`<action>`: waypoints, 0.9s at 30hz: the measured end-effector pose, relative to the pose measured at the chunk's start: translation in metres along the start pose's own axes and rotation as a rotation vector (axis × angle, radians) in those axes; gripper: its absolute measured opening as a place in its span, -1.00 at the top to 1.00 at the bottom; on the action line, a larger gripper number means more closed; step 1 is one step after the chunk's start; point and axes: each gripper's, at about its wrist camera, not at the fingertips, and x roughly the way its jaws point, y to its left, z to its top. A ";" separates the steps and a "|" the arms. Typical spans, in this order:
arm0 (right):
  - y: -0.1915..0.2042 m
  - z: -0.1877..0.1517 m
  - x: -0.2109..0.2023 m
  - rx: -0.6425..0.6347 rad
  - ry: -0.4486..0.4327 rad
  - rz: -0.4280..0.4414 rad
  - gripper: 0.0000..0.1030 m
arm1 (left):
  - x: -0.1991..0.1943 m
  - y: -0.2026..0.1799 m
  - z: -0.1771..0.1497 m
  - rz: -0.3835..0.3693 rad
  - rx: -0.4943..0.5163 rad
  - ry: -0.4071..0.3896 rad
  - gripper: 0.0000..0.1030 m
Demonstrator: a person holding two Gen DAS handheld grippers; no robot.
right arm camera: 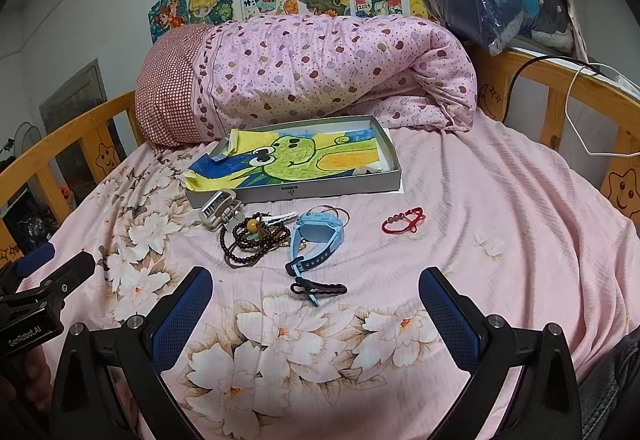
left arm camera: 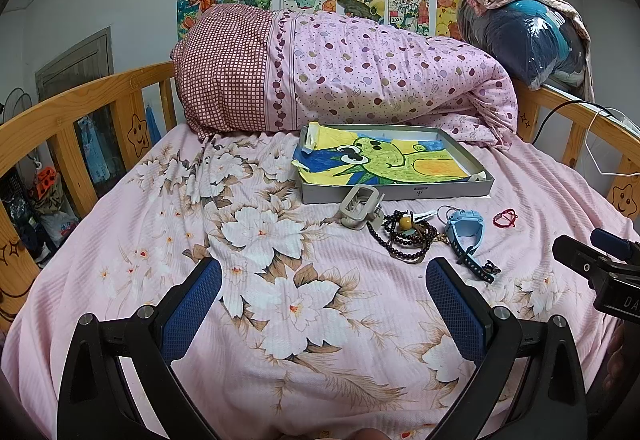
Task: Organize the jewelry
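Both tools, left tool (left arm camera: 323, 290) and right tool (right arm camera: 316, 298), hover spread and empty over the bed (right arm camera: 500, 199). Beaded bracelets (right arm camera: 252, 240), blue smartwatch (right arm camera: 316, 236), hair claw (right arm camera: 218, 209) and red string bracelet (right arm camera: 402, 220) lie before the grey tray (right arm camera: 394, 175). Tangled beads risk dragging neighbouring pieces along.

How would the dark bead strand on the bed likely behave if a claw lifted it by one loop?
The bead strand lies in loose, overlapping coils, so it is probably floppy and would sag. Round beads may slip between pads. Its loops touch the blue watch and may drag it.
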 end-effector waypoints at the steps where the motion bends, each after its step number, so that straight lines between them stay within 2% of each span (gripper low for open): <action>1: 0.000 0.000 0.000 0.000 0.000 0.000 -1.00 | 0.000 0.000 0.000 0.000 0.000 0.000 -0.94; 27: 0.000 0.000 0.001 0.003 0.005 0.002 -1.00 | 0.000 0.000 0.000 0.000 0.000 0.000 -0.94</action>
